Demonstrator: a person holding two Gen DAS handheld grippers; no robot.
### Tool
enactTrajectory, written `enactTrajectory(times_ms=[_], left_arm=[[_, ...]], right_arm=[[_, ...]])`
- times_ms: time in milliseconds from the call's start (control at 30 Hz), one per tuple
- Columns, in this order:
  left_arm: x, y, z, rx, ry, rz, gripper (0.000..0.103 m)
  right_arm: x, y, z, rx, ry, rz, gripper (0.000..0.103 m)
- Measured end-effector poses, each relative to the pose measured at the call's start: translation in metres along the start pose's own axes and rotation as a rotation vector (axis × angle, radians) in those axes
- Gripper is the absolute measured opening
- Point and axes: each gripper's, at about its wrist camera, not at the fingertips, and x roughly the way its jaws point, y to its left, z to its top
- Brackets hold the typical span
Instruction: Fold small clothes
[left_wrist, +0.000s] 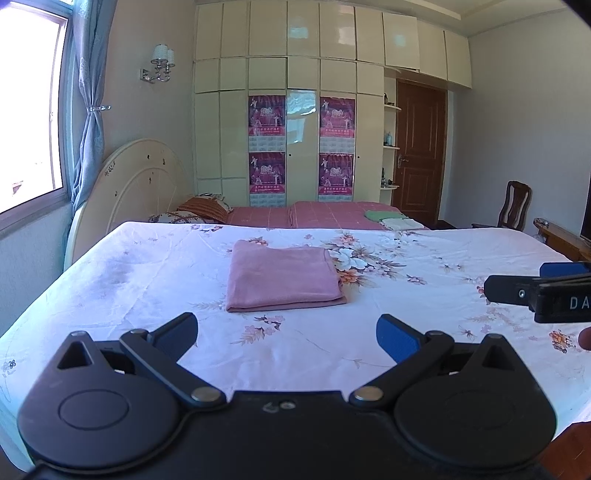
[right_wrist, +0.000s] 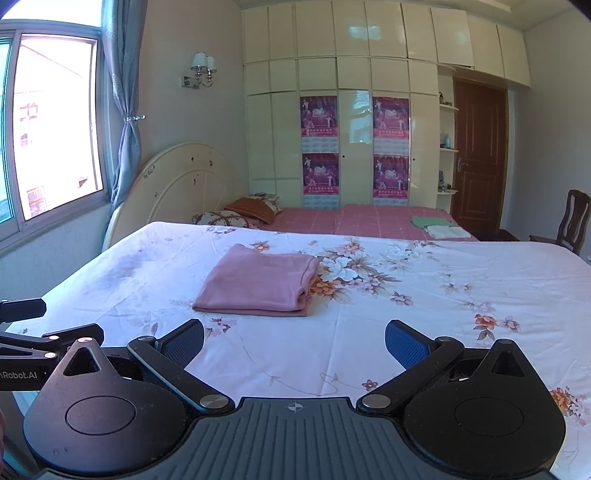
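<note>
Daylight poured in from the window at nine o'clock, blown out to white. The room was bright, sharp and cool-tinted. Glare streaked the glossy wardrobe doors at twelve. Fisheye bending curved the edges, with dark corners.

A plain pink folded cloth lies on a white sheet printed with orange, white and mauve flowers; left of the cloth the sheet shows a greyish smudge. Beyond the cloth, a pink checked cover carries green and pale, perhaps cream, folded pieces. Behind those stands a cream wardrobe with magenta posters. Both grippers are black with blue pads.
</note>
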Motion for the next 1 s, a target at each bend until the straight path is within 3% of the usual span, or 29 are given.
enactTrajectory(times_ms=[1000], left_arm=[[-0.0005, -0.0077, -0.0008, 0.027, -0.017, -0.006, 0.103]], right_arm=[[-0.0018, -0.0051, 0.0009, 0.000, 0.000, 0.012, 0.103]])
